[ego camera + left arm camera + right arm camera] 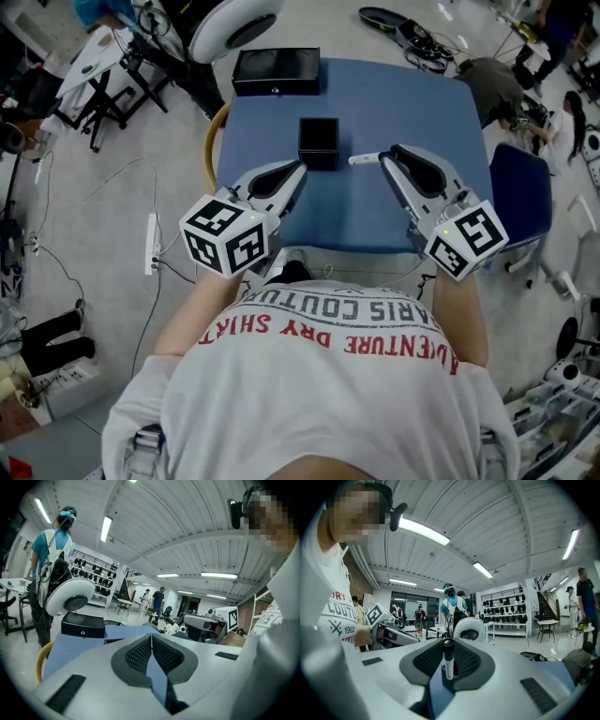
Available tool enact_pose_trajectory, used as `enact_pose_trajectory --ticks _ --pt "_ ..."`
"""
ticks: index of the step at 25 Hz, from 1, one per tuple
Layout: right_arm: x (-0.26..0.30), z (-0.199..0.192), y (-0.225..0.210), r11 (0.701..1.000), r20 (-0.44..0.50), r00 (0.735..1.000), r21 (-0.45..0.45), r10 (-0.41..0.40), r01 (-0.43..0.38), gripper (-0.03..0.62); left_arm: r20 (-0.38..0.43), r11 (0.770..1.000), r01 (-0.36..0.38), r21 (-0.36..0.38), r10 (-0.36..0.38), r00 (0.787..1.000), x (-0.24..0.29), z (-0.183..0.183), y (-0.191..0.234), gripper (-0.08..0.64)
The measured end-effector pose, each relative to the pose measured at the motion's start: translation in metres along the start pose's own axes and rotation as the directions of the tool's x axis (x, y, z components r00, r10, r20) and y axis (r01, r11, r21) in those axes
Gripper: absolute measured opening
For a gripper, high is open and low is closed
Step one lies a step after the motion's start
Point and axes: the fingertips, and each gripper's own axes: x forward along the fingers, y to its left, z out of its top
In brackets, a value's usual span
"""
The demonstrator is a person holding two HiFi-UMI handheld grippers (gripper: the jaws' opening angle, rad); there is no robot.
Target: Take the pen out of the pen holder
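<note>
The black square pen holder (319, 142) stands on the blue table (356, 220), towards the far side. A white pen (362, 159) with a black cap (448, 643) is out of the holder. My right gripper (382, 158) is shut on the pen, to the right of the holder. In the right gripper view the pen (448, 663) stands upright between the ribbed pads. My left gripper (302, 170) hovers just in front of the holder. Its tips (151, 638) are pressed together with nothing in them.
A flat black case (276, 71) lies at the table's far edge and also shows in the left gripper view as a black case (83, 625). A white round device (234, 26) stands behind it. Cables and a power strip (152, 244) lie on the floor at left, and a blue chair (520, 192) stands at right.
</note>
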Motion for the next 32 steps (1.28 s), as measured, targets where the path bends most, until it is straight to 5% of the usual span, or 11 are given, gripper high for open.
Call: enact_pose_trajectory --ticks 6,32 --pt "-0.025 -0.014 0.011 1.000 -0.021 1.000 -0.012 -0.007 0.007 0.083 0.021 0.998 0.042 -0.052 -0.041 0.999 -0.001 -0.007 -0.022 0.029" --pt "-0.039 -0.022 0.010 0.998 -0.015 0.999 -0.042 0.046 -0.047 0.083 0.037 0.999 0.035 0.008 -0.035 0.999 0.015 -0.007 -0.048 0.029"
